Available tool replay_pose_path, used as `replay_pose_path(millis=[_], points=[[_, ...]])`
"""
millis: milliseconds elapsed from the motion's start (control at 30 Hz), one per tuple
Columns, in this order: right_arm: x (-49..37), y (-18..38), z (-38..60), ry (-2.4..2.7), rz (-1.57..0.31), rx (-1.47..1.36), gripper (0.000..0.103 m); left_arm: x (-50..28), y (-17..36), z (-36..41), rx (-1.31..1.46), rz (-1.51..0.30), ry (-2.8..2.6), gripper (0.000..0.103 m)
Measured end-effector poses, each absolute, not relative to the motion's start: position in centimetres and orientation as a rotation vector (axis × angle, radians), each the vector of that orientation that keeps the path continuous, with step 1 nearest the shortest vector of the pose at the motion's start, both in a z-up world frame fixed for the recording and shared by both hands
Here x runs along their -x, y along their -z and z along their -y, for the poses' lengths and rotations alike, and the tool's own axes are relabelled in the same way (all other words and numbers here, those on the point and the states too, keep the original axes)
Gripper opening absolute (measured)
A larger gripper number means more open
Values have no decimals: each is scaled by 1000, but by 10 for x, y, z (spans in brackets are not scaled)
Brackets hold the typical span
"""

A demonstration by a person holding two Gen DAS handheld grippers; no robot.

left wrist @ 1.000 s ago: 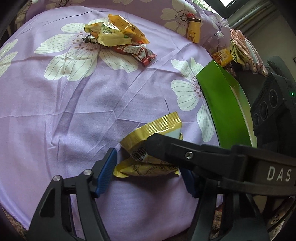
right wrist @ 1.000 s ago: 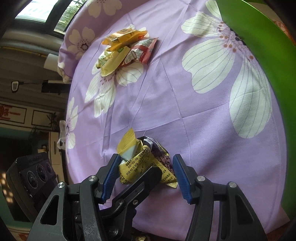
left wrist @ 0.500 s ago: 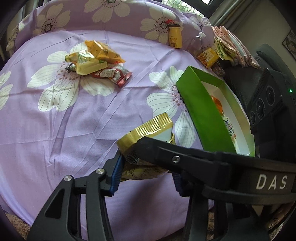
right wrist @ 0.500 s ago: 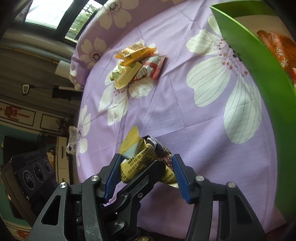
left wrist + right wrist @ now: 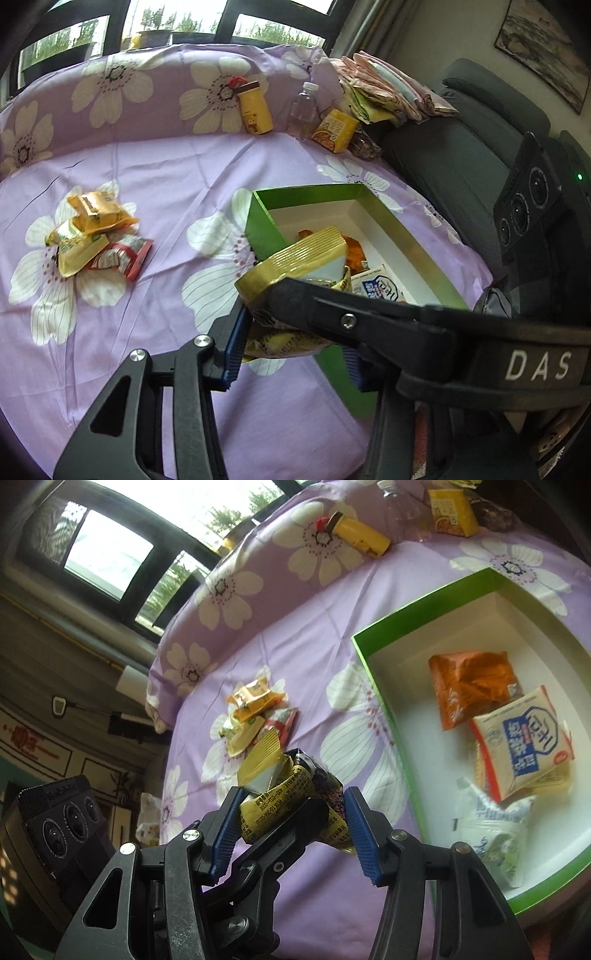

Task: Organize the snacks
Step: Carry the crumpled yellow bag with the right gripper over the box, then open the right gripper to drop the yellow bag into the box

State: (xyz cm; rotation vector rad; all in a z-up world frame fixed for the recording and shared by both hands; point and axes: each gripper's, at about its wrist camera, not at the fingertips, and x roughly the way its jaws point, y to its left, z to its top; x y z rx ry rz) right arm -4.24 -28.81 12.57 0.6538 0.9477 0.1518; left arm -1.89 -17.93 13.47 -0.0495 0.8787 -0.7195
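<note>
We hold one crumpled yellow snack packet (image 5: 291, 794) with both tools, lifted off the purple flowered cloth (image 5: 177, 177). Our right gripper (image 5: 291, 827) has its blue pads (image 5: 360, 834) clenched on the packet's two sides. Our left gripper (image 5: 291, 349) is also closed around that same packet (image 5: 295, 266), with the right tool's dark finger lying across it.

In the left wrist view the packet hangs over the near-left corner of the green box (image 5: 264, 218), which sits at about 2 o'clock from the left gripper. In the right wrist view the box (image 5: 373, 664) lies at 2 o'clock and contains an orange packet (image 5: 472, 683), a white-and-blue packet (image 5: 524, 738) and a pale crinkled bag (image 5: 491, 827). A pile of loose snacks (image 5: 92, 236) rests on the cloth at 10 o'clock in the left view, well apart from the box.
</note>
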Motion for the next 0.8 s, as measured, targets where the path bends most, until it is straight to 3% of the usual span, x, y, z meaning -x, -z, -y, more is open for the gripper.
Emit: replay_pose_path(millis=[400,800], points=[[18,-130,374,-82,-879,-718,58,-22,-134,258,11,-878,812,43],[-3,-89,412,-44,-909,-841,58,-45,-99,286,-26,-966,797,48]])
